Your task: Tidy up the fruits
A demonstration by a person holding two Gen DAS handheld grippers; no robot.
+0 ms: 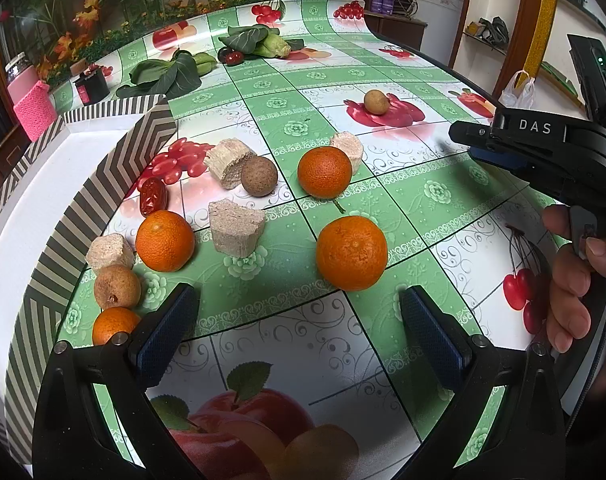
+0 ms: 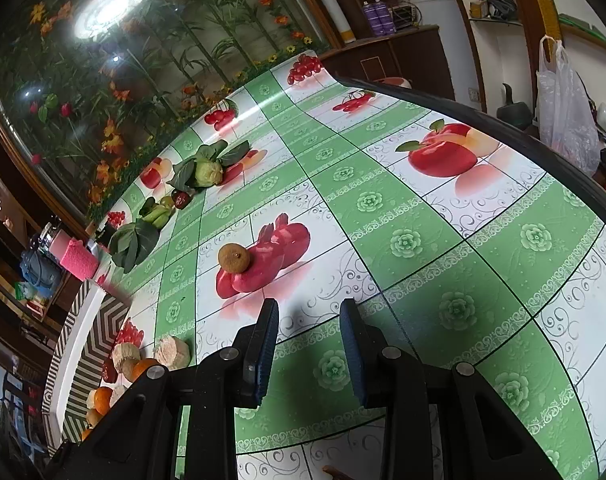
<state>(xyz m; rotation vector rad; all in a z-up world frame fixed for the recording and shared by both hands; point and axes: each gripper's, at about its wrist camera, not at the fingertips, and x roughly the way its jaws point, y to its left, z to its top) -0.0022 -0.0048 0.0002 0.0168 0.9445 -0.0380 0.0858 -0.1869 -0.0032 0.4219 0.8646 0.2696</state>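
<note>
In the left wrist view, several oranges lie on the fruit-print tablecloth: one just ahead, one farther back, one at left, one by the left finger. Brown longans, a red date and pale cut chunks lie among them. My left gripper is open and empty, just short of the nearest orange. My right gripper is open and empty above the cloth, with a lone longan ahead to its left; it also shows in the left wrist view.
A zigzag-striped box with a white inside stands at the left edge. Leafy greens, a cabbage-like vegetable and dark fruits lie at the table's far end. A pink-sleeved jar stands at far left. The table's dark edge curves at right.
</note>
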